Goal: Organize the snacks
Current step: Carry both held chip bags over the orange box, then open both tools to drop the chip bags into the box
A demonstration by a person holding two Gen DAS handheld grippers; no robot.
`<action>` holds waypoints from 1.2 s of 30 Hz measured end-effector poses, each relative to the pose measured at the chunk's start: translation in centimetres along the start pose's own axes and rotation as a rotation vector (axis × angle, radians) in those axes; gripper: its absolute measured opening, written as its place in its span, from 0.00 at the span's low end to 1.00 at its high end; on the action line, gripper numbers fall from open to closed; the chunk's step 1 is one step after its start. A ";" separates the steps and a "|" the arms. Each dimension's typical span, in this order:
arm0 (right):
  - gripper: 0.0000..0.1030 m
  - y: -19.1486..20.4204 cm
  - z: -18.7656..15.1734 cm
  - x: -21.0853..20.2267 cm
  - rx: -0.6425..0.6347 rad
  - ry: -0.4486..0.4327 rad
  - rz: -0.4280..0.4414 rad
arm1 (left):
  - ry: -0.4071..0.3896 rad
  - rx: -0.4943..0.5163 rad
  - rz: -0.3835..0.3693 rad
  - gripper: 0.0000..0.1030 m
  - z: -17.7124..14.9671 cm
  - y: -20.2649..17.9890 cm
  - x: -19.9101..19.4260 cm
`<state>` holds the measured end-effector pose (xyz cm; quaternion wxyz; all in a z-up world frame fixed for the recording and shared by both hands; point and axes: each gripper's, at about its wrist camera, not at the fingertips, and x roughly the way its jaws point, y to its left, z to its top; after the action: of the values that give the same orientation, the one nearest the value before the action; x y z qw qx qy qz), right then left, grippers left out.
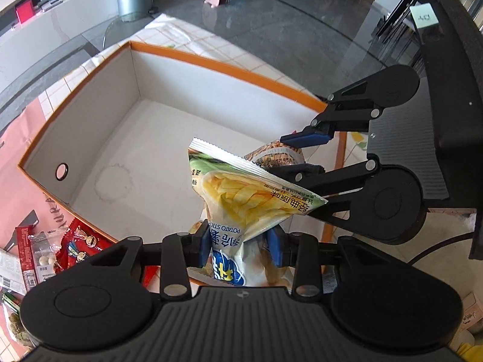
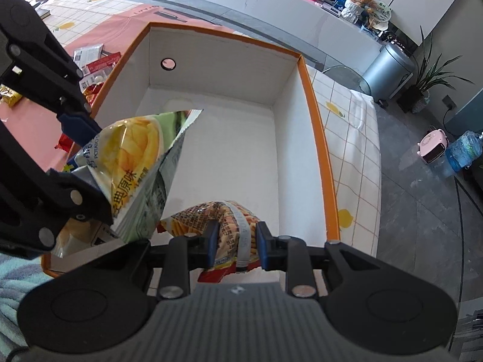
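Pink-and-checked cloth on worktop point(image 2: 356, 138), grey tiled floor point(image 2: 422, 211), orange-rimmed box point(image 1: 193, 57) — left hand-held gripper point(image 1: 241, 246) clenched on potato-stick bag point(image 1: 241, 193), right hand-held gripper point(image 2: 237, 242) clenched on orange snack bag point(image 2: 232, 226).

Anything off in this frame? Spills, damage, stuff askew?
No spills or tears. The potato stick bag is crumpled and tilted in the left gripper; the right gripper squeezes a red-orange snack pack similarly. The orange-rimmed box has a faint ring stain on its floor.
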<state>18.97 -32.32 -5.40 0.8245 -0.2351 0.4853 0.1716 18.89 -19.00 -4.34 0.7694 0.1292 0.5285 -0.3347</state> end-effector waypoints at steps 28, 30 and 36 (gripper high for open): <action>0.53 -0.1 0.6 0.7 -0.007 0.152 -0.052 | 0.013 0.016 0.080 0.68 -0.3 -1.7 0.5; 0.56 -0.1 0.6 -0.1 0.001 0.143 -0.076 | -0.016 0.014 0.095 0.68 -0.6 -1.9 -0.4; 0.63 0.1 0.2 -4.2 0.095 0.042 -0.155 | -0.163 -0.034 0.125 0.72 -2.7 -2.3 -4.5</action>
<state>17.15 -32.33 -1.66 0.8351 -0.2362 0.4905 0.0788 14.49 -17.48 -0.99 0.8312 0.1213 0.4607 -0.2867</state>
